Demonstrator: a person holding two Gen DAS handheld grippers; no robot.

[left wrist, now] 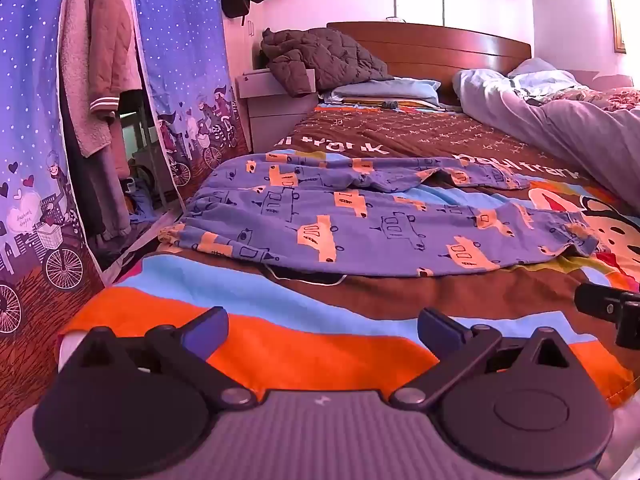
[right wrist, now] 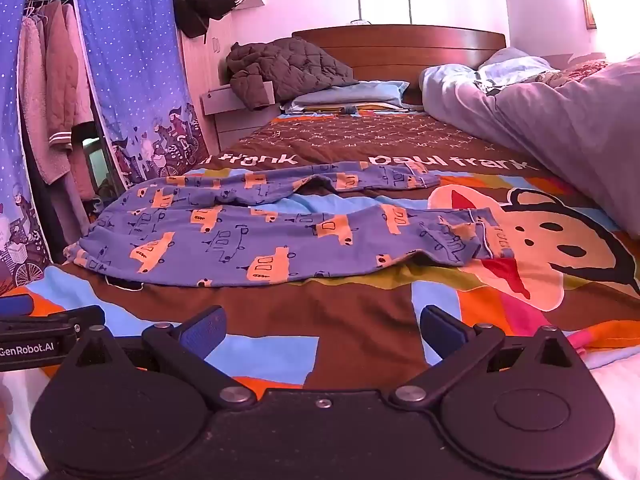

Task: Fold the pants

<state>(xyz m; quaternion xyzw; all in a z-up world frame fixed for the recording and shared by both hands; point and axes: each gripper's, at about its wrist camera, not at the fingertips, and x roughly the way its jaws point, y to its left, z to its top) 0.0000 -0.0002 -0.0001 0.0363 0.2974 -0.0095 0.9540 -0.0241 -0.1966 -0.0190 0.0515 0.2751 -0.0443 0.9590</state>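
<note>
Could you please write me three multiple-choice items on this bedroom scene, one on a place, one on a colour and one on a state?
1. Where do the pants lie?
A. spread across the bedspread
B. on a hanger
C. on the floor

2. What colour are the cars printed on the pants?
A. green
B. orange
C. white

3. How do the left gripper and the right gripper stand?
A. both shut on the pants
B. one open, one shut
C. both open and empty

Answers:
1. A, as both legs stretch sideways over the cartoon bedspread.
2. B, orange cars on blue cloth.
3. C, since each pair of jaws stands wide apart, short of the pants.
</note>
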